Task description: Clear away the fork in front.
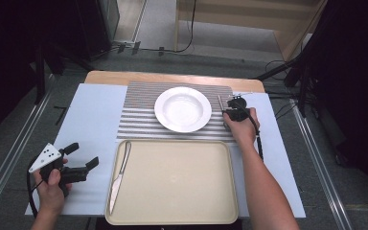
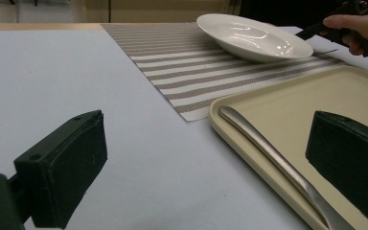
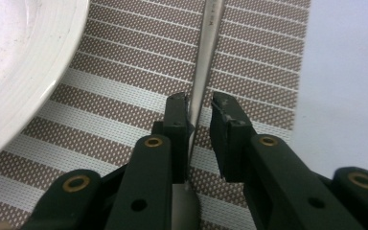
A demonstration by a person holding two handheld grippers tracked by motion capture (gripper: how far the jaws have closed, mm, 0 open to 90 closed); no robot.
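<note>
My right gripper [image 3: 200, 112] is down on the striped mat [image 3: 124, 86], jaws straddling a thin metal utensil [image 3: 206, 57] that runs straight up the middle of the right gripper view. The left jaw is against the handle, the right one has a sliver of gap, so it's nearly closed around it but I can't say it's really clamped yet. There's tiny stamped writing near the top of the handle, too small to read. In the high view that spot is right of centre, just beside the white plate [image 1: 182, 109], whose rim also fills the upper left of the right gripper view.

My left gripper [image 1: 76, 163] sits at the lower left of the high view, over the pale table cover [image 1: 86, 120], jaws wide apart and holding nothing. In the left gripper view the beige tray [image 2: 287, 110] is at the lower right, with a knife [image 2: 268, 153] lying along its near edge. Nothing sits between either gripper and the cutlery.
</note>
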